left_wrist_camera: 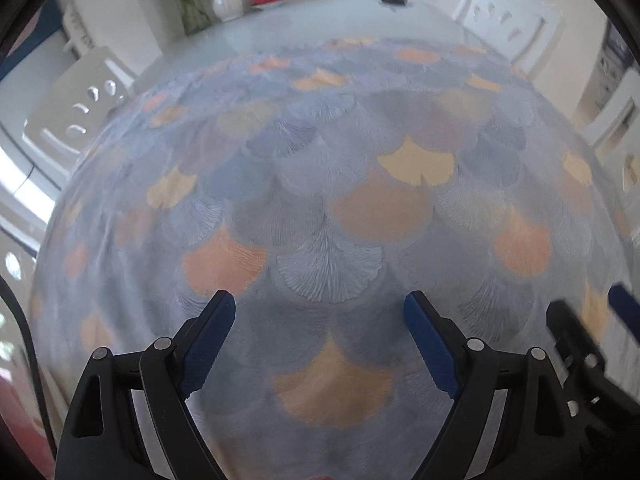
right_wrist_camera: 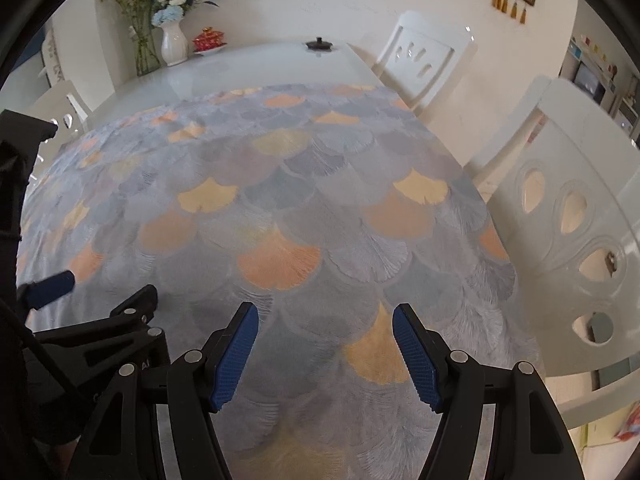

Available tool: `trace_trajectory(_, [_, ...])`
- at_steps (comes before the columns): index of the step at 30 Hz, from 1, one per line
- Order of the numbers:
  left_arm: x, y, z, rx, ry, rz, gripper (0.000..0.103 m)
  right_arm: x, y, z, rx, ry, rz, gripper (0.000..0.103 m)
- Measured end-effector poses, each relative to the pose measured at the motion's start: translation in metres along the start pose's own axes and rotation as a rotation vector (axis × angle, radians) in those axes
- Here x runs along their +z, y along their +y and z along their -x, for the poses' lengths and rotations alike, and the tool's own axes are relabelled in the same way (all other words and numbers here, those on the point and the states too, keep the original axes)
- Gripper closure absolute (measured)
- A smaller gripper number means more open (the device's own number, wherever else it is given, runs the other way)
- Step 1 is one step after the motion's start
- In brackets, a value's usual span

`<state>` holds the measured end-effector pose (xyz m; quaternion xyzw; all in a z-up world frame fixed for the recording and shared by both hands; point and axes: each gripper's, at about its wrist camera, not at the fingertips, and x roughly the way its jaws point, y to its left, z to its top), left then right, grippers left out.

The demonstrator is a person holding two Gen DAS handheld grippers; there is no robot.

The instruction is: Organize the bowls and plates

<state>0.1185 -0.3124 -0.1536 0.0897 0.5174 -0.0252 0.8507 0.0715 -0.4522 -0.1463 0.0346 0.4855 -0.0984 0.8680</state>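
Observation:
No plate or bowl shows in either view. My left gripper (left_wrist_camera: 319,304) is open and empty above a tablecloth (left_wrist_camera: 320,200) with a grey, orange and yellow fan-leaf pattern. My right gripper (right_wrist_camera: 325,316) is open and empty above the same cloth (right_wrist_camera: 260,208). The right gripper also shows at the right edge of the left wrist view (left_wrist_camera: 592,320). The left gripper shows at the left edge of the right wrist view (right_wrist_camera: 80,300). The two grippers are side by side near the table's front.
A white vase with flowers (right_wrist_camera: 174,42), a red dish (right_wrist_camera: 208,40) and a small black lid (right_wrist_camera: 319,45) stand at the table's far end. White chairs (right_wrist_camera: 576,240) stand along the right side, and one (left_wrist_camera: 76,108) on the left.

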Motion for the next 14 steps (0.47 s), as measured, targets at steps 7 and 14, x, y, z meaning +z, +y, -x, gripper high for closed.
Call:
trace_trajectory(7, [-0.003, 0.009, -0.007, -0.052, 0.006, 0.066, 0.007, -0.016, -0.007, -0.010, 0.004, -0.005, -0.007, 0.033])
trace_trajectory(14, [-0.009, 0.013, -0.010, -0.072, -0.035, 0.057, 0.002, -0.017, -0.015, -0.014, 0.001, -0.010, -0.056, 0.016])
